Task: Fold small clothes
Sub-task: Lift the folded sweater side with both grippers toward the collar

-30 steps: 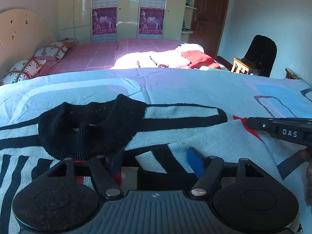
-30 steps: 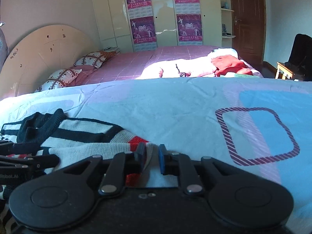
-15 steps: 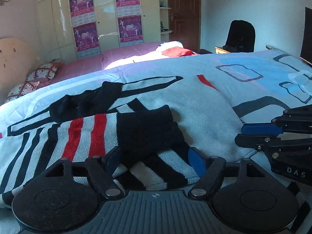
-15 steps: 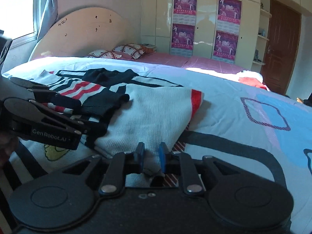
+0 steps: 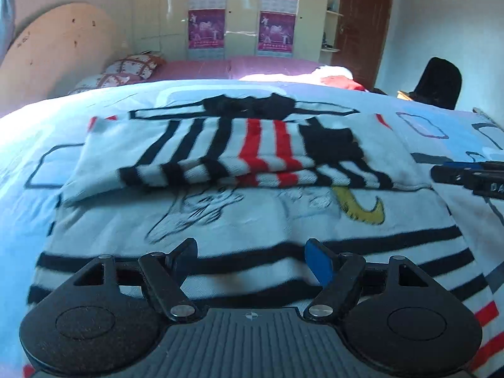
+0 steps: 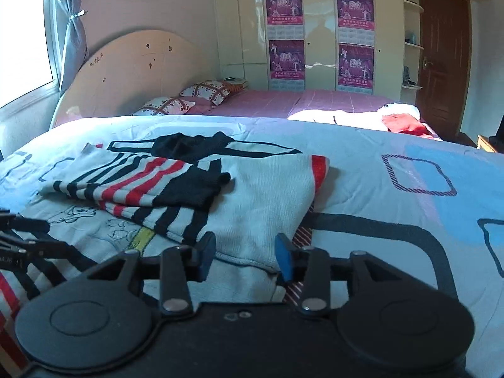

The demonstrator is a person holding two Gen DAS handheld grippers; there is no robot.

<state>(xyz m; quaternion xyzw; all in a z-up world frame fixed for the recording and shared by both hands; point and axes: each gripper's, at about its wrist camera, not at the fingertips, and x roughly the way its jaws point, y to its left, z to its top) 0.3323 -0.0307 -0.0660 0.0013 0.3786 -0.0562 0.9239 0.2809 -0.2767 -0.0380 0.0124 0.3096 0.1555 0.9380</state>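
Observation:
A white knit sweater (image 5: pixel 252 214) with black and red stripes and a cartoon print lies flat on the bed. Both sleeves (image 5: pixel 267 154) are folded across its chest, and the black collar (image 5: pixel 249 105) is at the far end. My left gripper (image 5: pixel 252 260) is open and empty over the sweater's lower hem. My right gripper (image 6: pixel 245 256) is open and empty at the sweater's right edge (image 6: pixel 252 239); it also shows at the right of the left wrist view (image 5: pixel 469 173). The left gripper shows at the left edge of the right wrist view (image 6: pixel 22 236).
A light blue bedsheet (image 6: pixel 393 195) with square prints covers the bed. Beyond it is a pink bed (image 6: pixel 299 102) with pillows (image 6: pixel 189 97) and a red and white clothes pile (image 6: pixel 400 116). A wardrobe with posters (image 6: pixel 318 34), a door (image 6: pixel 444 56) and a dark chair (image 5: pixel 438 82) stand behind.
The right gripper has opened and let go of the sweater's folded side. Both grippers have drawn back toward the sweater's lower end.

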